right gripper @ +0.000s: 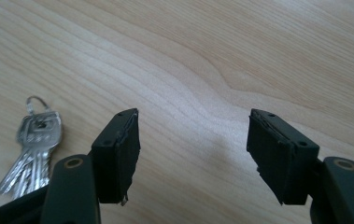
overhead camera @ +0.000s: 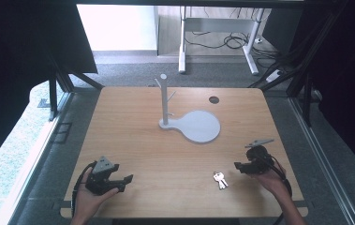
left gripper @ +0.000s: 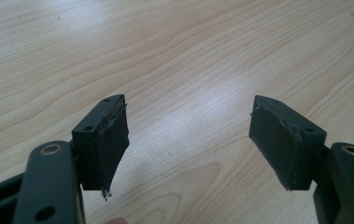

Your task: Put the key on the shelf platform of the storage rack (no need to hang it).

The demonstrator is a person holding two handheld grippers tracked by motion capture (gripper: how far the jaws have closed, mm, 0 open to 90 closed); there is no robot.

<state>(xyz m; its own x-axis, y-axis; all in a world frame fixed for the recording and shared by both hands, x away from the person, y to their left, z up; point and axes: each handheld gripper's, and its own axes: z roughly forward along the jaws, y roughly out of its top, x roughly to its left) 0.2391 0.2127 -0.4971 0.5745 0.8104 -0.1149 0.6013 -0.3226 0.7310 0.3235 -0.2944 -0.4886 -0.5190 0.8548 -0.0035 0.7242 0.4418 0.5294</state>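
Keys (right gripper: 32, 151) partly hidden behind the right claw (right gripper: 193, 156) — jaws apart.

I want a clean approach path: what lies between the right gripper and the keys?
Nothing: in the high view, only bare wooden table separates the right gripper from the keys. In the right gripper view, the keys lie beside its open fingers.

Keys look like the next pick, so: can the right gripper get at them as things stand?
Probably yes. The keys lie flat on bare table beside the open right gripper, nothing between.
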